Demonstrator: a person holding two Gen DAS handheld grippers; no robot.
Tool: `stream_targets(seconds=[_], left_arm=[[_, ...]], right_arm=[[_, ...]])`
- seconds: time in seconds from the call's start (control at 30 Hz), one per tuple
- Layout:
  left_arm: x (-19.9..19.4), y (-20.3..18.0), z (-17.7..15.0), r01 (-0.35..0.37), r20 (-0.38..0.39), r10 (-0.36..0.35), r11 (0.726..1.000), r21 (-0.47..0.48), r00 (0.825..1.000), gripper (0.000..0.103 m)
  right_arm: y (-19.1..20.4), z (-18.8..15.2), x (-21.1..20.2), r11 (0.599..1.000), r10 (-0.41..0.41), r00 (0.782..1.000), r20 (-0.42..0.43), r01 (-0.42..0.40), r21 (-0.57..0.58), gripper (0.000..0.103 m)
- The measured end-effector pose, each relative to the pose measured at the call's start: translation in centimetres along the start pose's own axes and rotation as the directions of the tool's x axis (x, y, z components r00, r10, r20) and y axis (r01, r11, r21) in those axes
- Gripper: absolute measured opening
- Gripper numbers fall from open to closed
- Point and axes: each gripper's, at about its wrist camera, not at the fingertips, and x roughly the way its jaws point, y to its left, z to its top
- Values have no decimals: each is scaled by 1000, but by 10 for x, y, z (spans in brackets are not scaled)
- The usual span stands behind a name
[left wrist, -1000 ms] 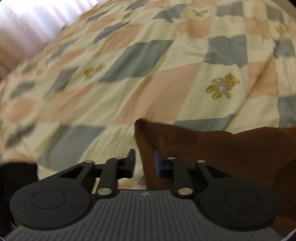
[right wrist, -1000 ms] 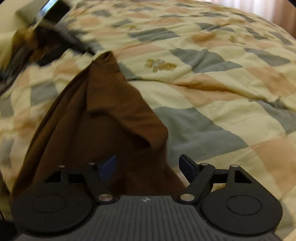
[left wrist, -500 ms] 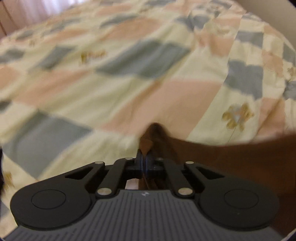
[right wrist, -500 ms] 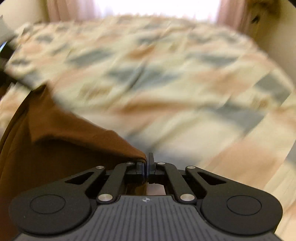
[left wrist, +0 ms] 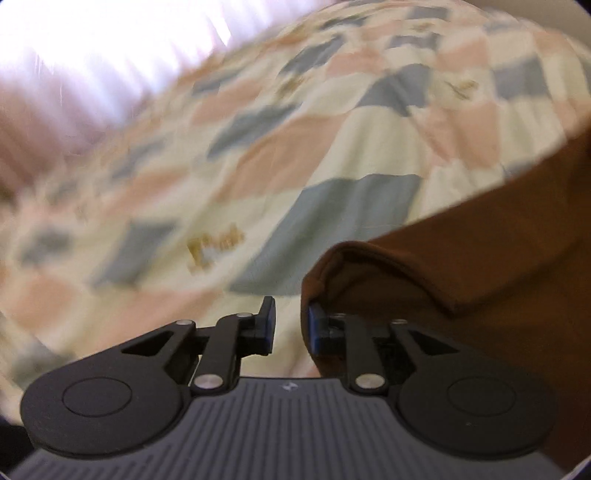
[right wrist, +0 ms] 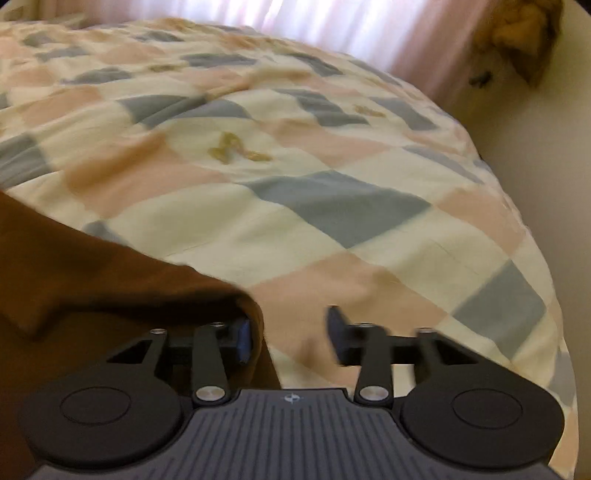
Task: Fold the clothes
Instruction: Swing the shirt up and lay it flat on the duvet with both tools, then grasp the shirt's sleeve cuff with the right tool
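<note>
A brown garment (left wrist: 480, 266) lies on a checked quilt (left wrist: 295, 155). In the left wrist view its folded corner drapes over the right finger of my left gripper (left wrist: 290, 325), which is open with a small gap. In the right wrist view the garment (right wrist: 92, 280) covers the lower left and its corner hangs over the left finger of my right gripper (right wrist: 291, 332), which is open. Neither gripper clamps the cloth.
The quilt (right wrist: 332, 184) has cream, pink and grey squares with small bear prints. Bright curtains (right wrist: 332, 26) hang behind the bed. A pale wall (right wrist: 535, 147) stands to the right of the bed, with a tan object (right wrist: 524, 33) at the top right.
Half a second ago both grippers were shut on corners of the brown garment. Now both have opened and the corners lie loose over one finger of each.
</note>
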Motion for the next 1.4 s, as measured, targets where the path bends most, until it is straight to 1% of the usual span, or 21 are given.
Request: stream_targets(seconds=[0.07,0.13,0.2,0.23,0.33,0.4,0.5,0.57,0.63,0.67,0.7,0.8,0.97,1.07,1.17,1.2,1.23,1.27,1.3,1.33,1.4], left_arm=[[-14,-12,-2,56,28,-57,998,20,998,17],[-15,-27,-1,137,27,-138,989,55,990,17],[-4,-47,-1,142,10,-145,979,147,989,13],[2,-54,-1,162,-6,-164,970,181,986,13],[29,-71,4,262,-65,-253,936,236,965,13],[42,-77,10,258,-61,-251,928,269,966,13],[55,-58,39,234,38,-241,963,136,970,18],[64,-36,66,158,111,-154,987,-27,982,21],[71,-10,88,96,132,-70,976,-197,989,20],[73,4,96,73,130,-39,959,-273,991,20],[70,15,98,67,127,-25,941,-333,992,17],[43,35,70,144,113,-105,891,-431,988,18],[-27,30,-53,149,-59,-211,837,-527,976,18],[-76,10,-138,185,-162,-373,735,-652,914,26],[-120,-22,-198,232,-158,-512,616,-753,845,50],[-129,-33,-213,239,-156,-541,588,-772,827,64],[-131,-43,-222,240,-159,-552,580,-779,819,67],[-133,-54,-231,240,-162,-563,571,-785,810,65],[-133,-62,-237,239,-160,-569,562,-792,807,47],[-130,-64,-241,243,-147,-572,549,-799,807,8],[-130,-54,-239,261,-112,-573,528,-808,812,2]], right_arm=[[11,-8,-22,997,39,996,75,-34,-65,62],[18,-14,-34,981,180,980,83,-173,-89,55],[27,-15,-27,938,336,942,7,-334,-96,12],[32,-16,-20,918,383,923,-29,-384,-103,3],[46,-16,7,890,425,900,-98,-435,-135,0],[47,-9,26,887,429,897,-110,-441,-137,1],[34,17,46,911,396,917,-40,-398,-106,4],[15,39,58,930,368,929,31,-368,-6,4],[-3,56,71,949,286,955,77,-293,119,22],[-14,61,75,942,267,960,83,-278,187,39],[-25,63,75,923,273,959,81,-285,257,45],[-54,57,65,829,338,936,101,-346,438,45],[-51,-21,-8,768,479,874,78,-461,444,55],[-34,-89,-56,736,562,827,-21,-488,469,55],[-15,-150,-105,720,606,785,-125,-475,506,55],[-10,-166,-120,714,615,774,-151,-466,523,55],[-7,-179,-132,708,621,765,-168,-456,539,55],[-5,-190,-141,701,626,759,-179,-447,556,57],[-2,-200,-150,693,631,753,-190,-437,573,57],[0,-209,-158,693,629,751,-200,-426,582,57],[2,-216,-169,713,611,761,-218,-410,568,57]])
